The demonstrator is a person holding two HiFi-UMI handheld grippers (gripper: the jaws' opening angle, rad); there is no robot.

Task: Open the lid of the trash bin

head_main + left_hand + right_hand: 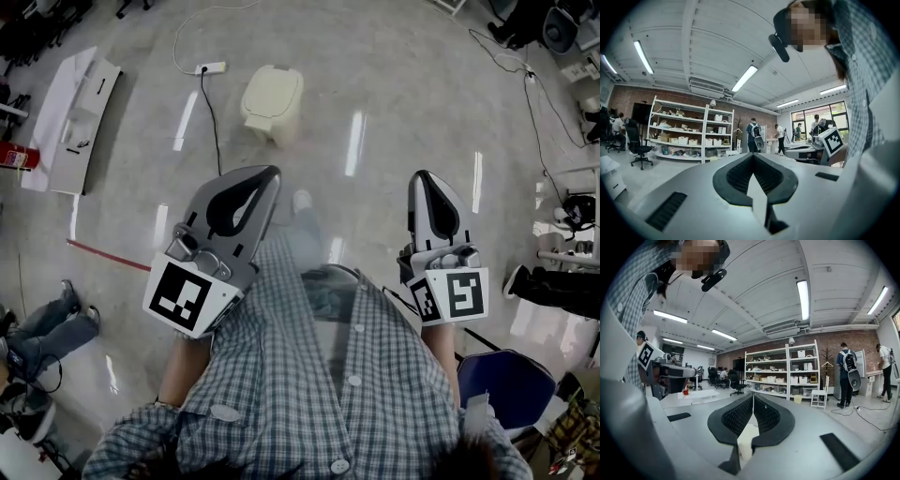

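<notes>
Glossy grey floor (394,112). Cream, rounded plastic bin (272,101), lid down, stands well ahead of both claws. Left claw (266,180) and right claw (424,184) each have ribbed black pads (737,174) pressed together, empty. Only the gripper views show shelves (780,371) and brick wall (834,341).

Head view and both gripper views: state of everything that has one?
trash bin: upright on the floor, out of contact with both grippers
lid: closed
left gripper: shut, empty
right gripper: shut, empty
</notes>
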